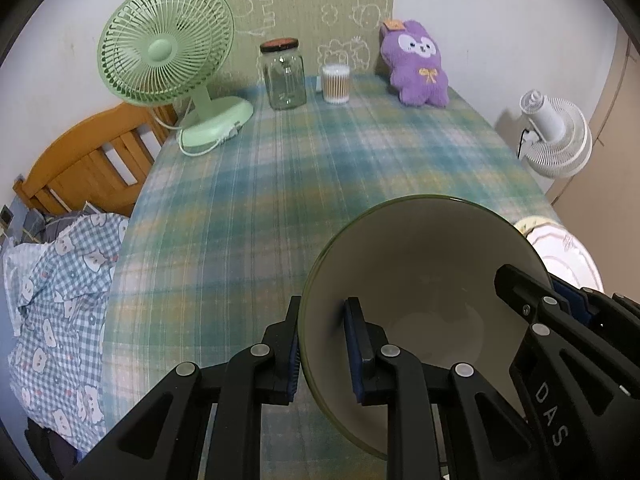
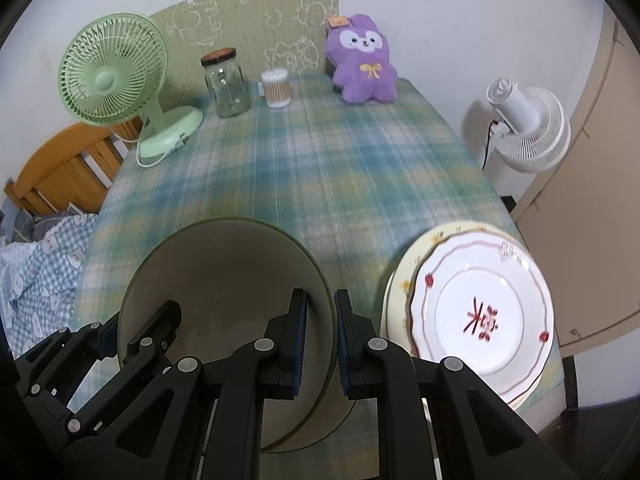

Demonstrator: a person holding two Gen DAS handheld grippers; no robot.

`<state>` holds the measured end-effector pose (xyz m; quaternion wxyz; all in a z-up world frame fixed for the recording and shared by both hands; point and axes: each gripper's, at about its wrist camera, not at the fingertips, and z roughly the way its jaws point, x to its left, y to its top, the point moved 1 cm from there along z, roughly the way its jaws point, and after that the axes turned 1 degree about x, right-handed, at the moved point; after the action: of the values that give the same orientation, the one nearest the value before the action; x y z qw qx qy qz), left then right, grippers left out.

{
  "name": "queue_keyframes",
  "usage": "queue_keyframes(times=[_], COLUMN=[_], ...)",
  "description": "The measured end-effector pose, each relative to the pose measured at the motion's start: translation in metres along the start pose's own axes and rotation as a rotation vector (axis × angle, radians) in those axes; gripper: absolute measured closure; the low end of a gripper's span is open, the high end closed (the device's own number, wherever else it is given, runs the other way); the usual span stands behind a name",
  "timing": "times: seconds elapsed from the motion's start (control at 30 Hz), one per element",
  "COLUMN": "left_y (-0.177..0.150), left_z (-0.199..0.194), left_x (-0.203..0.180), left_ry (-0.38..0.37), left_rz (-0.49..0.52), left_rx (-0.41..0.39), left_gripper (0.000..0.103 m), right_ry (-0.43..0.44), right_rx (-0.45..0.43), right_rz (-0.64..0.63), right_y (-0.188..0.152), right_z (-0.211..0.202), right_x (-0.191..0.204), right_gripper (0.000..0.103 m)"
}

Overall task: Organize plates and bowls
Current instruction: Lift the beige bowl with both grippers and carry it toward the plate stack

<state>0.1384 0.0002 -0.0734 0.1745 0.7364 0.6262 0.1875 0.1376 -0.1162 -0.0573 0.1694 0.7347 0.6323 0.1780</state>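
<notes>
While both grippers clamp the same bowl (image 1: 420, 280), it hangs tilted above the near part of the plaid tablecloth (image 1: 280, 168), its pale inside turned toward the cameras and its olive rim facing the far wall. Starting from the left, a wooden bed frame (image 1: 84, 164) and a checked blue blanket (image 1: 60, 288) lie beside the table. On the far left corner of the cloth stands a green desk fan (image 1: 166, 48), then a glass jar (image 1: 285, 74) with a dark lid, then a tub of cotton swabs (image 1: 336, 83), then a purple plush toy (image 1: 416, 64) leaning against the patterned board at the wall. The left gripper (image 1: 322, 344) has its jaws narrowed onto the bowl's left rim, one blue pad inside, one outside. The right gripper (image 2: 322, 340) pinches the opposite rim in the same way, its jaws nearly closed on the thin wall. Just right of the bowl, at the table's near right edge, sits a stack of plates (image 2: 472, 312), a white one with red markings on a cream one. Beyond the table's right side a white fan (image 2: 524, 128) stands near the wall.
</notes>
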Motion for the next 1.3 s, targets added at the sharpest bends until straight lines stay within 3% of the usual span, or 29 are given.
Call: queue_keyframes(times=[0.5,0.93,1.17,1.3], left_y=[-0.017,-0.019,-0.019,-0.019], left_z=[0.012,0.024,0.026,0.025], left_x=[-0.009,-0.014,-0.015,-0.016], left_ry=[-0.016,-0.059,-0.039,-0.035], left_rz=[0.034,-0.003,-0.007,0.011], left_rx=[0.035,0.079,0.072,0.063], left_gripper=[0.085,0.084,0.084,0.069], right_ry=[-0.041,-0.08,-0.077,-0.055], right_rx=[0.026,0.04,0.051,0.065], right_rz=[0.013,-0.02,-0.032,-0.05], right_y=[-0.017,-0.016,-0.015,-0.013], right_z=[0.013,0.02,0.023,0.026], right_x=[-0.008,-0.012,-0.013,-0.013], right_gripper=[0.086,0.086,0.086,0.082])
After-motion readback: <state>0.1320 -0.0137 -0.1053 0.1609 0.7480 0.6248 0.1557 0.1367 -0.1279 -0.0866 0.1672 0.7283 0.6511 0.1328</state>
